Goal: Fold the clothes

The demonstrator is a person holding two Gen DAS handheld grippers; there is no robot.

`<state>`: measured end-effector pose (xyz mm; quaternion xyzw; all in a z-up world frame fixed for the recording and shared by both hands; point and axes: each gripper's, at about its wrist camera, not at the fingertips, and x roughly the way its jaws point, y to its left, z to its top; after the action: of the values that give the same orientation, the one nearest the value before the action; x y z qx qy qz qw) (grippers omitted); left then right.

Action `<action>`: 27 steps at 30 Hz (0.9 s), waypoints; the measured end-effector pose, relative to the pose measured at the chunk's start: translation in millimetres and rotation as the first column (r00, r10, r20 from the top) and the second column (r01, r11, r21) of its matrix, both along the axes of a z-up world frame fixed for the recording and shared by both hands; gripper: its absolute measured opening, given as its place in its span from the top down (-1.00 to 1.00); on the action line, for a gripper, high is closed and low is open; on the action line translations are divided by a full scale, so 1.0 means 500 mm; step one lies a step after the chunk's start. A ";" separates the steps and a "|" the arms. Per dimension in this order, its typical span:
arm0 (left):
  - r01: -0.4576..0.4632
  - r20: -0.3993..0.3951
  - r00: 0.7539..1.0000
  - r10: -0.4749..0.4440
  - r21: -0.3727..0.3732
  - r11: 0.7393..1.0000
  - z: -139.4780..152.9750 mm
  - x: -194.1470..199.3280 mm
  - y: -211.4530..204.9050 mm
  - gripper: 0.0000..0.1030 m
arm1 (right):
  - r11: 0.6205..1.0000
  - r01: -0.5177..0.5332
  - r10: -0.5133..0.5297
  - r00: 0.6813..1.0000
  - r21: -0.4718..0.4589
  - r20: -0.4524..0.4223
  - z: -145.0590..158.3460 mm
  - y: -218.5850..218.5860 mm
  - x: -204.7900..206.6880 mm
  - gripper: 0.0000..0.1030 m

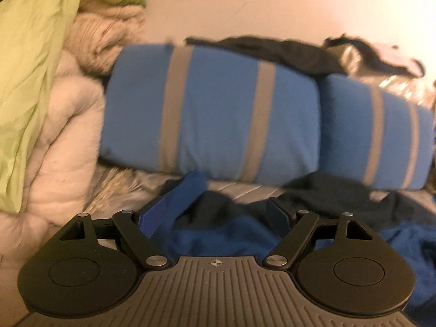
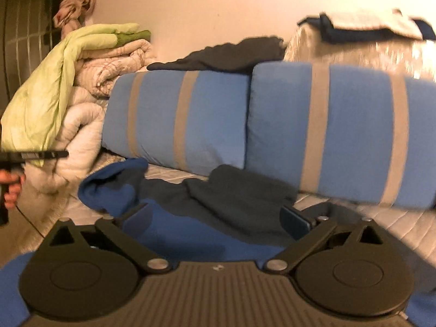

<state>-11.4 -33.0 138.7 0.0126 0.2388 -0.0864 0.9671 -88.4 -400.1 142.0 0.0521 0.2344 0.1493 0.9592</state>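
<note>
Below both my grippers, left gripper [image 1: 222,204] and right gripper [image 2: 218,215] spread empty, lies the blue garment [image 2: 190,234] before striped pillows [image 2: 327,133].

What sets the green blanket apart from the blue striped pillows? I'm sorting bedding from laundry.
The green blanket is plain lime, thin and wrinkled; the blue striped pillows are blue with grey bands, plump and smooth. The blanket drapes down over a pile of pale quilts; the pillows stand side by side along the wall. Both sit at the back of the bed.
</note>
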 end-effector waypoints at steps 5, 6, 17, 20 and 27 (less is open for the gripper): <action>-0.022 -0.051 0.998 0.025 0.056 0.998 -0.053 0.052 0.016 -0.56 | 0.991 0.045 -0.036 0.997 0.124 -0.074 -0.062 0.046 0.039 -1.00; -0.021 -0.055 0.998 0.025 0.075 0.997 -0.063 0.063 0.015 -0.56 | 0.989 0.049 -0.037 0.996 0.142 -0.083 -0.074 0.055 0.045 -1.00; -0.084 -0.074 0.992 0.103 0.228 0.970 -0.125 0.208 0.012 -0.53 | 0.970 0.094 -0.057 0.984 0.226 -0.167 -0.205 0.092 0.106 -1.00; -0.097 -0.110 0.986 0.127 0.244 0.965 -0.132 0.242 0.014 -0.40 | 0.976 0.105 -0.072 0.983 0.193 -0.170 -0.217 0.089 0.110 -1.00; -0.185 -0.144 0.965 0.220 0.220 0.958 -0.105 0.265 0.024 0.80 | 0.950 0.144 -0.067 0.961 0.276 -0.269 -0.247 0.064 0.128 -1.00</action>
<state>121.1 -21.0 86.3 0.0803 0.3268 0.0376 0.9409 -24.4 -368.3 18.3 0.2248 0.3285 0.1223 0.9092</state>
